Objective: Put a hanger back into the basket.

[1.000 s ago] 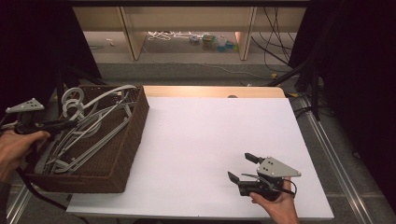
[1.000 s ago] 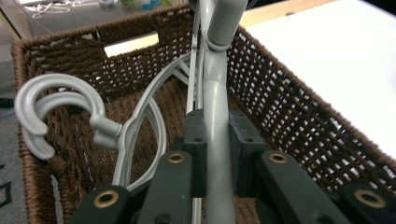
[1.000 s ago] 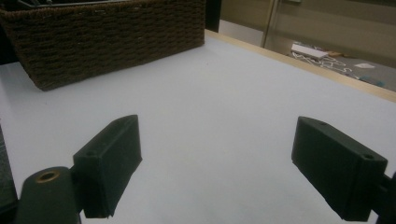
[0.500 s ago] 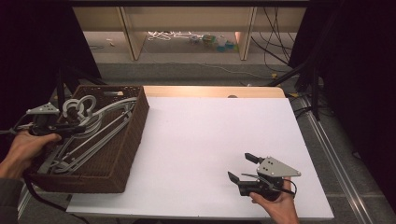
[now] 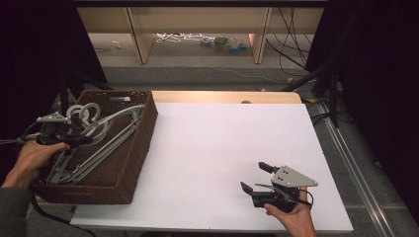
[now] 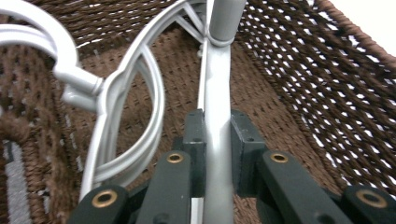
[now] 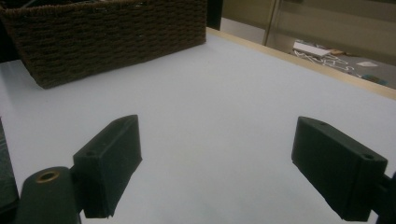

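The dark brown woven wicker basket (image 5: pixel 129 163) sits at the left end of the white table (image 5: pixel 222 148), and in it lies a loose, tangled pile of pale grey plastic clothes hangers (image 5: pixel 106 136), their hooks gathered toward the far left corner. The left gripper (image 5: pixel 74 137), held by the person's left hand (image 5: pixel 32 158), reaches into the basket from its left side, which suits lifting 1 hanger out over the low rim. In the left gripper view its 2 black jaws stand nearly together and pinch the straight grey bar of the gripped hanger (image 6: pixel 217 140), the pads pressed flat on either side of it, so the hold looks firm; the neighbouring hangers' curved arms lie just beside that bar, and I cannot tell for sure whether they are hooked into it or merely resting alongside. The right gripper (image 5: pixel 254 177), in the person's right hand (image 5: pixel 291 217), waits low over the bare near right part of the table, well apart from the basket, probably kept clear until a hanger is brought across. Its jaws are spread wide, with nothing between them and nothing touching the pads (image 7: pixel 114 158).
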A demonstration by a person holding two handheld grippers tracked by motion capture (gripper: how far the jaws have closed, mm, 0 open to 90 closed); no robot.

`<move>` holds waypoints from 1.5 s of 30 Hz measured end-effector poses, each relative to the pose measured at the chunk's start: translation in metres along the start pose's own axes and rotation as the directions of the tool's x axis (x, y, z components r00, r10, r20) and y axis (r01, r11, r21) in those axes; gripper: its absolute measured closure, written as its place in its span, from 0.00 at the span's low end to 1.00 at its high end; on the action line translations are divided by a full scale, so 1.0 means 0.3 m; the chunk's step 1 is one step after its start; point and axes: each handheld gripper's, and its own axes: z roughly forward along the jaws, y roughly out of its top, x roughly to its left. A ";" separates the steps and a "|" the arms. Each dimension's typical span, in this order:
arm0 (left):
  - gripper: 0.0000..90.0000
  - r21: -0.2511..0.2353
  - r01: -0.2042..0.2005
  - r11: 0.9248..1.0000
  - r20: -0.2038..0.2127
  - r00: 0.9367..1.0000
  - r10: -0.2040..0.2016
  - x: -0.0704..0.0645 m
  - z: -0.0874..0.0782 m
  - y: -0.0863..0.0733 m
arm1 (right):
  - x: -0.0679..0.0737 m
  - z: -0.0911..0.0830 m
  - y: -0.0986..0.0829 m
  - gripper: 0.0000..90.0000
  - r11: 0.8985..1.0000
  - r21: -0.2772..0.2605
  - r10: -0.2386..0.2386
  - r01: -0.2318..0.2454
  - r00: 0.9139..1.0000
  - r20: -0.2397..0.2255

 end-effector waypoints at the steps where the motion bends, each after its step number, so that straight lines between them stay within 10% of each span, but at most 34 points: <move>1: 0.87 0.003 0.009 1.000 -0.003 1.000 -0.009 0.004 0.001 -0.001 | 0.001 -0.001 0.001 0.18 1.000 0.008 0.008 -0.008 1.000 -0.004; 13: 0.83 0.004 0.080 0.997 -0.118 0.990 -0.079 0.037 0.013 0.000 | -0.005 0.000 0.001 0.18 1.000 -0.002 -0.006 0.006 1.000 0.002; 17: 0.78 -0.028 0.125 0.992 -0.178 0.976 -0.128 0.037 0.031 -0.003 | -0.003 0.002 0.000 0.18 1.000 -0.004 -0.006 0.006 1.000 0.003; 32: 0.68 0.004 0.131 0.991 -0.235 0.964 -0.127 0.065 0.022 -0.011 | -0.005 0.002 0.000 0.18 1.000 -0.006 -0.002 0.002 1.000 0.000; 45: 0.48 -0.178 0.179 0.968 -0.219 0.951 -0.217 0.004 -0.079 0.007 | -0.003 0.010 -0.003 0.18 1.000 -0.021 0.001 -0.001 1.000 -0.001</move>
